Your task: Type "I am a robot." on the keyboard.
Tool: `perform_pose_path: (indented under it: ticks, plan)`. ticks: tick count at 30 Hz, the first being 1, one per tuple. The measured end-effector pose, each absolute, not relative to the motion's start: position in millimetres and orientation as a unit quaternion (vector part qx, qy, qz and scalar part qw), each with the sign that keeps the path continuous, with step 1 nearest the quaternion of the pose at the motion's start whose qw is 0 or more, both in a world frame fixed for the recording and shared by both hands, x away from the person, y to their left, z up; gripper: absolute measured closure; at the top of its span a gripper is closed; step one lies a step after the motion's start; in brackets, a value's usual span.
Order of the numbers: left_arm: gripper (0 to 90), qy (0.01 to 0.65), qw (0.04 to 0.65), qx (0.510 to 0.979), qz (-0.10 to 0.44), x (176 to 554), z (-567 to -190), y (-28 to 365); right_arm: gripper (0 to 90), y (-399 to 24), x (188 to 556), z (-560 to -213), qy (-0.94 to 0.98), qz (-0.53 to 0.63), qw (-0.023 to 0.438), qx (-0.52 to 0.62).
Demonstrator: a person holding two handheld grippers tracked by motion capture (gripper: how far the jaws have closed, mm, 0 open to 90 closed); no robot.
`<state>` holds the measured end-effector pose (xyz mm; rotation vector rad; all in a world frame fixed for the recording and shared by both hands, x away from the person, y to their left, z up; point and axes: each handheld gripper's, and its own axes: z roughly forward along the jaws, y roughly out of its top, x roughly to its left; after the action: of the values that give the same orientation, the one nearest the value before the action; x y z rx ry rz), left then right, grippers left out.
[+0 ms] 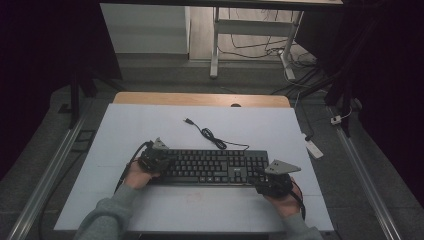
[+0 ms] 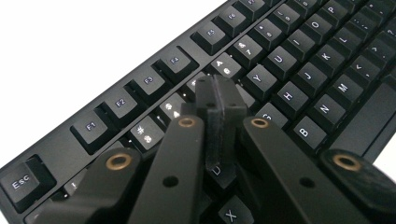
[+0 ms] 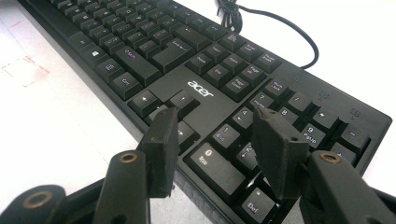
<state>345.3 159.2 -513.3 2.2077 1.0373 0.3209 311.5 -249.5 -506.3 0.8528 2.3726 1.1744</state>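
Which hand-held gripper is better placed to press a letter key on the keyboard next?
Left. The left hand-held gripper is shut, its tip over the keyboard's letter rows. The right hand-held gripper is open over the arrow and number keys.

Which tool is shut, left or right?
The left tool: its jaws are pressed together over the keyboard's letter keys. The right tool has a clear gap.

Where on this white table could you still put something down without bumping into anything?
The white table top lies bare left of the coiled black cable, beyond the black keyboard, and in the near strip between the forearms. The keyboard's ends are crowded: the shut left gripper over its keys, the open right gripper at the number pad.
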Motion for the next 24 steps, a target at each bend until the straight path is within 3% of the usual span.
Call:
perform_pose_path:
  ticks: [5,11,16,24]
  plan:
    - [85.0,0.391,0.375,0.830,0.130,337.7,-497.6,166.6,51.4,-250.1,311.6,-505.9,0.838,0.418,0.178,0.302]
    - [59.6,0.396,0.403,0.814,0.132,328.8,-488.2,174.1,51.3,-250.3,311.4,-505.7,0.837,0.419,0.178,0.302]
    - [45.9,0.396,0.417,0.808,0.128,323.0,-483.1,176.5,51.2,-250.3,311.4,-505.6,0.837,0.421,0.177,0.300]
    - [38.0,0.395,0.414,0.811,0.123,321.6,-482.7,177.8,51.1,-250.5,311.5,-505.6,0.836,0.424,0.179,0.299]
